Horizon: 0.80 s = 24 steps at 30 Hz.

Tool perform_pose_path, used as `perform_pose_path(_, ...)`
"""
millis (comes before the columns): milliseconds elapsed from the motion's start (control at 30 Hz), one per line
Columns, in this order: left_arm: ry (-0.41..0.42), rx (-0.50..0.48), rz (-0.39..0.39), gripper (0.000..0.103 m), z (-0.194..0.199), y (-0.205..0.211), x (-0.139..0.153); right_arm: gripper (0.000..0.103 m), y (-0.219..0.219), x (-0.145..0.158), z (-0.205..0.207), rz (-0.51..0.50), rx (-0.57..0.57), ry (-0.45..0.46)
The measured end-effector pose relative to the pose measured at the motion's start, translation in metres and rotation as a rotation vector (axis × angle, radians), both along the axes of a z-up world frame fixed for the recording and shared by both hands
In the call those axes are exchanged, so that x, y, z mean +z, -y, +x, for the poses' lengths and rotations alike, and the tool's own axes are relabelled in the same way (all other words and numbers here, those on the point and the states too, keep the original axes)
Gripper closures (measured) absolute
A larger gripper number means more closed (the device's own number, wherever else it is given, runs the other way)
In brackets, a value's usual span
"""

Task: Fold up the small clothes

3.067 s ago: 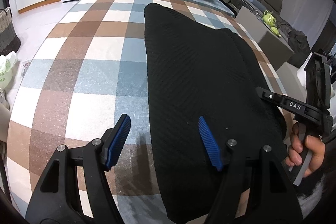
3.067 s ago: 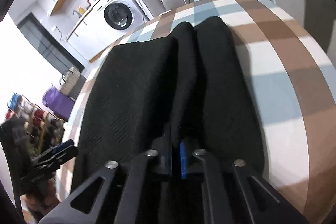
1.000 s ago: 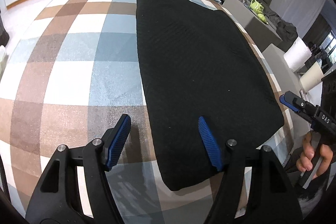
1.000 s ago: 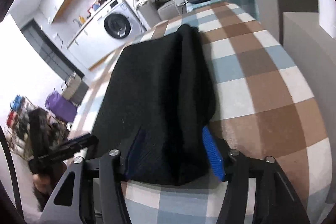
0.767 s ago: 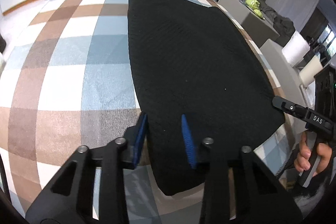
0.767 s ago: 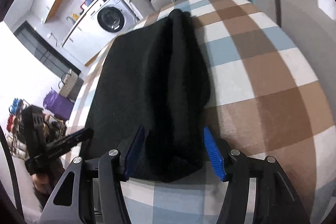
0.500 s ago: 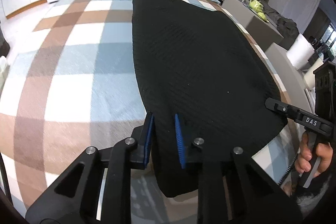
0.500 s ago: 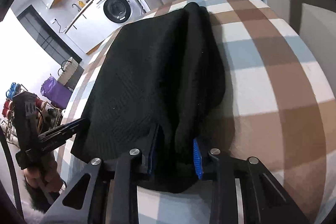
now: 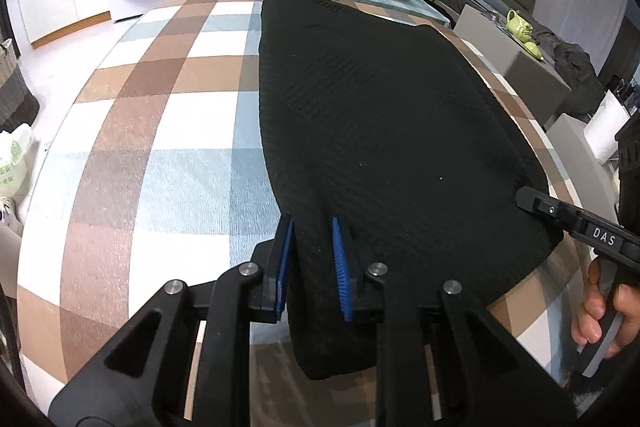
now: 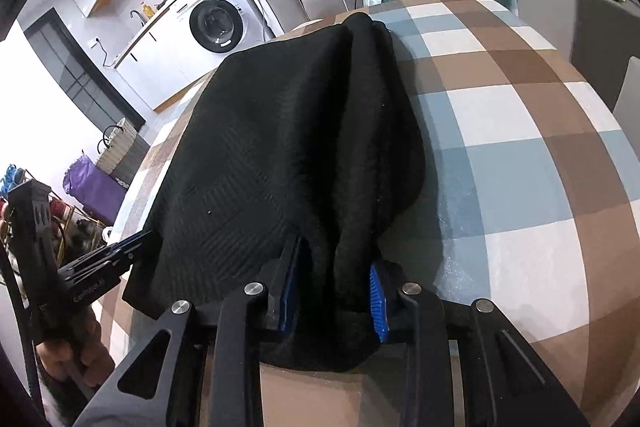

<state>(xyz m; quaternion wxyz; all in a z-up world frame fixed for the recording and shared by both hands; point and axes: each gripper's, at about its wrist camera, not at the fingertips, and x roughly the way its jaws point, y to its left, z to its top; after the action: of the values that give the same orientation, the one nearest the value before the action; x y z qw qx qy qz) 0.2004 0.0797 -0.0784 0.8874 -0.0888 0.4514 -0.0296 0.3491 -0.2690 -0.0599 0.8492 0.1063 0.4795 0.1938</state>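
Now both grippers have a bite of the black cloth (image 9: 380,131). The left gripper (image 9: 312,263) is pinched on the near left corner, and the right gripper (image 10: 334,283) is clamped on a thick bunch at the near right corner. The cloth lies flat on the checked counter (image 9: 160,163), closer to its right side. Its long way runs from the person out toward the far edge. I think the grab step is done. Next, both corners should lift together and go forward, evenly, so the near end lands on the far end.
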Motion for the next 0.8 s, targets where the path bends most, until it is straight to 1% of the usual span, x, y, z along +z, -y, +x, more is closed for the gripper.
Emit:
perform_pose_path(133,0.003,0.006,0.012,0.086,0.007,-0.001,-0.002,0.073,0.001,0.0,0.0,0.015,-0.008,-0.006)
perform_pose_path(267,0.004,0.007,0.01,0.086,0.007,0.0,-0.002,0.072,0.0,0.001,-0.001,0.006,-0.009,-0.005)
perform_pose_path(400,0.007,0.012,0.003,0.086,0.006,-0.001,-0.001,0.07,0.004,0.002,-0.001,0.022,-0.011,-0.018)
perform_pose_path(433,0.009,0.016,0.008,0.086,0.006,-0.001,0.0,0.067,0.005,0.002,-0.002,0.019,-0.009,-0.016)
perform_pose_path(467,0.008,0.024,0.017,0.085,0.004,-0.001,0.001,0.062,0.004,0.003,-0.002,0.009,-0.006,-0.012)
perform_pose_path(533,0.011,0.025,0.035,0.083,0.001,0.0,0.004,0.059,0.003,0.006,-0.005,-0.025,-0.001,-0.008)
perform_pose_path(567,0.017,0.026,0.05,0.082,-0.003,0.0,0.006,0.059,0.005,0.007,-0.005,-0.021,0.002,-0.008)
perform_pose_path(667,0.04,0.033,0.068,0.073,-0.016,-0.002,0.011,0.059,0.012,0.015,-0.012,-0.03,-0.014,0.01)
perform_pose_path(700,0.042,0.032,0.062,0.063,-0.019,-0.003,0.011,0.057,0.015,0.017,-0.015,-0.03,-0.015,0.018)
perform_pose_path(733,0.046,0.028,0.053,0.047,-0.023,-0.004,0.011,0.053,0.017,0.017,-0.018,-0.032,-0.014,0.022)
perform_pose_path(767,0.048,0.024,0.052,0.041,-0.027,-0.003,0.011,0.053,0.02,0.014,-0.019,-0.03,-0.011,0.012)
perform_pose_path(800,0.055,0.016,0.053,0.039,-0.031,-0.002,0.011,0.053,0.023,0.01,-0.019,-0.02,-0.01,-0.008)
